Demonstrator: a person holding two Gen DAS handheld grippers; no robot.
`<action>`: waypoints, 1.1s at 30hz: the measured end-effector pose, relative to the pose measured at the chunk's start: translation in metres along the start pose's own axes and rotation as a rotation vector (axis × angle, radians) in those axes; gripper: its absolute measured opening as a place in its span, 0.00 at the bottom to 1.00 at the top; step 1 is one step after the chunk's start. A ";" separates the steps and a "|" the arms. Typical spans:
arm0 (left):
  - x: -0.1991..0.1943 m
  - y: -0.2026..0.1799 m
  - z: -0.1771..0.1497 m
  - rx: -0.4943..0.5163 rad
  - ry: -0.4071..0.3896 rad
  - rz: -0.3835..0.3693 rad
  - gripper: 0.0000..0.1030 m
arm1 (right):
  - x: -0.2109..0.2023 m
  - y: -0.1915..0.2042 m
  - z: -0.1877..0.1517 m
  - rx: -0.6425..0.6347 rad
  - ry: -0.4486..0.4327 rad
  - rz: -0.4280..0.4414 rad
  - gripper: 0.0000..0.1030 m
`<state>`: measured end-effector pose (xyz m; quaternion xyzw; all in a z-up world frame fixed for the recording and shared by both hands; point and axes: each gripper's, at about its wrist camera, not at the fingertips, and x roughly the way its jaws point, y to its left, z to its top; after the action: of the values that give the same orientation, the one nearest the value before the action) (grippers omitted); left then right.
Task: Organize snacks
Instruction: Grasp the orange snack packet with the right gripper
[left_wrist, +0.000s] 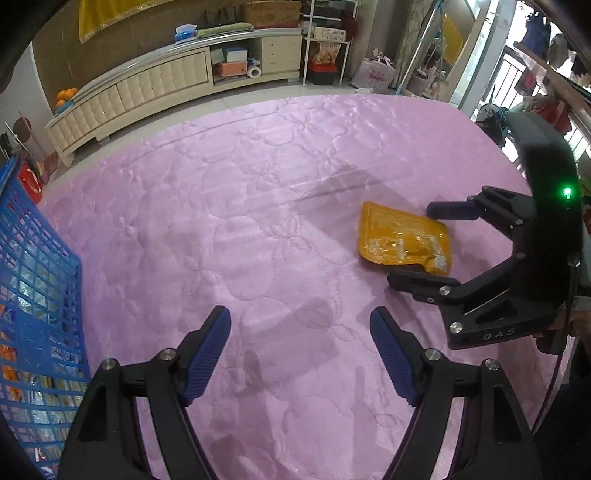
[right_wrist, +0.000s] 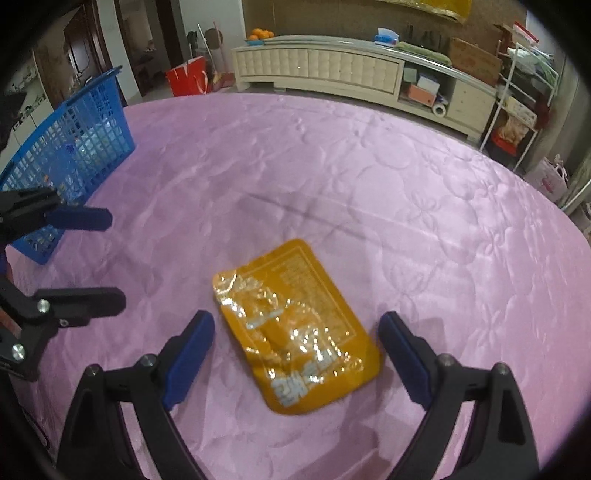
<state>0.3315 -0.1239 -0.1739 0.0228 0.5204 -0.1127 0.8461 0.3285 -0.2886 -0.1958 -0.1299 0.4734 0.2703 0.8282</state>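
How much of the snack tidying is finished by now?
Several packets already lie inside the blue basket. One orange snack pouch is left on the pink cloth. The open right gripper straddles it without gripping. The left gripper is open and empty. Grasping and binning remain.

An orange-yellow snack packet (right_wrist: 295, 328) lies flat on the pink quilted cloth (right_wrist: 369, 166), its shiny crinkled film catching the light, with fine printed text on its far half and large white characters near its close end. It rests at a slant, one rounded corner pointing away. A blue plastic lattice basket (right_wrist: 70, 147) stands well apart from the packet, at the cloth's edge; foil-wrapped snacks, silver and orange, show through its mesh wall (left_wrist: 37, 295).
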 end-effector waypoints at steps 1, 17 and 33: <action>0.001 0.001 -0.001 -0.002 0.001 0.000 0.74 | 0.000 -0.002 0.000 0.002 -0.007 0.001 0.87; 0.010 0.009 -0.006 -0.025 0.016 0.002 0.74 | -0.008 -0.003 -0.003 -0.067 -0.033 -0.021 0.43; -0.011 0.000 0.002 -0.007 -0.030 -0.008 0.74 | -0.016 0.011 -0.009 -0.018 -0.036 -0.095 0.15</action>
<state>0.3278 -0.1227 -0.1630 0.0160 0.5081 -0.1148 0.8535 0.3096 -0.2887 -0.1864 -0.1549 0.4491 0.2373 0.8473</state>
